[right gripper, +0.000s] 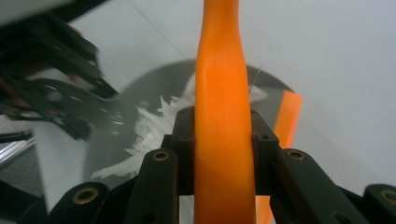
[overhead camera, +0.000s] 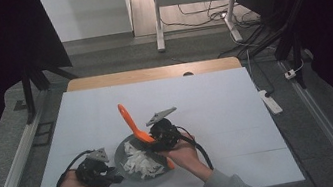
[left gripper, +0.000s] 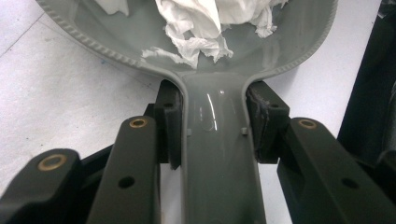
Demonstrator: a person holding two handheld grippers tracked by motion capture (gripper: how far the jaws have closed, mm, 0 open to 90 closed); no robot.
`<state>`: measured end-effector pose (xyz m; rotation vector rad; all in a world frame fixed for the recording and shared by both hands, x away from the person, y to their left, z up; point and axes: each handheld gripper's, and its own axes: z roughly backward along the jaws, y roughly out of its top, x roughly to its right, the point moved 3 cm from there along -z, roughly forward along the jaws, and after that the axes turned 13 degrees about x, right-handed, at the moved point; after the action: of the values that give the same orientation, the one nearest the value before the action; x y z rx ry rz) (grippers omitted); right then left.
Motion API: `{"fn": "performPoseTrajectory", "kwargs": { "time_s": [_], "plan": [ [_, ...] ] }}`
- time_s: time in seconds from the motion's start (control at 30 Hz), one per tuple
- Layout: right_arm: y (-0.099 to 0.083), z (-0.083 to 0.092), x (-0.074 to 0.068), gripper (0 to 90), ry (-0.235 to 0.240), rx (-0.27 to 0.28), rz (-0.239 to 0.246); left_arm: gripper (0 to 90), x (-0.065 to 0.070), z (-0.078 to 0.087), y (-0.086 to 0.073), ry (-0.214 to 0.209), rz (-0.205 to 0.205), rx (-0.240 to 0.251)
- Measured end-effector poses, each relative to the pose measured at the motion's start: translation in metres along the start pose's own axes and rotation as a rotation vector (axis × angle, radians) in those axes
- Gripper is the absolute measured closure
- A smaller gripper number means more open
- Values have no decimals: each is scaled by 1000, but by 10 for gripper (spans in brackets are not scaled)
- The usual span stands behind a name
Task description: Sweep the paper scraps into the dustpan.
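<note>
Hiding spatula (overhead camera: 134,124) blade edge: paper scraps (overhead camera: 140,162) in pan (overhead camera: 119,154).

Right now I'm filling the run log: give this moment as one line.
left gripper: shut on pan handle | right gripper: shut on orange spatula | pan: holds white paper scraps

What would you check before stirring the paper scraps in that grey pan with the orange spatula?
1. Left gripper clamped on the pan handle: ok.
2. Right gripper clamped on the spatula: ok.
3. Paper scraps inside the pan: ok.
4. Spatula blade over the pan: ok.
5. Blade touching the scraps: cannot tell.
6. Pan flat on the table: cannot tell.
</note>
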<state>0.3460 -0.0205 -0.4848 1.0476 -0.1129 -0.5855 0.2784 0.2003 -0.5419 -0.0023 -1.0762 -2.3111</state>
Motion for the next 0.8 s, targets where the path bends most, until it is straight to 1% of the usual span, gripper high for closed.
{"fn": "performPoseTrajectory", "kwargs": {
  "time_s": [0.07,0.17,0.27,0.37,0.43,0.5,0.6,0.73,0.8],
  "plan": [
    [5,8,1,702,-5,33,3,614,0,0,0,0,0,0],
    [11,20,13,702,-29,72,-26,614,0,0,0,0,0,0],
    [12,29,27,702,-62,86,-51,614,0,1,0,0,-1,-2],
    [10,34,40,702,-90,94,-71,614,-1,1,0,-1,-1,-2],
    [9,35,48,702,-114,93,-78,614,0,1,0,0,-1,-1],
    [6,36,54,702,-120,90,-97,614,-1,0,0,0,-1,-1],
    [3,34,62,702,-143,81,-103,614,0,0,0,1,0,0],
    [-4,28,70,702,-183,49,-95,614,0,0,0,1,1,1],
    [-8,22,71,702,-188,29,-96,614,0,-1,1,1,2,2]
  ]
}}
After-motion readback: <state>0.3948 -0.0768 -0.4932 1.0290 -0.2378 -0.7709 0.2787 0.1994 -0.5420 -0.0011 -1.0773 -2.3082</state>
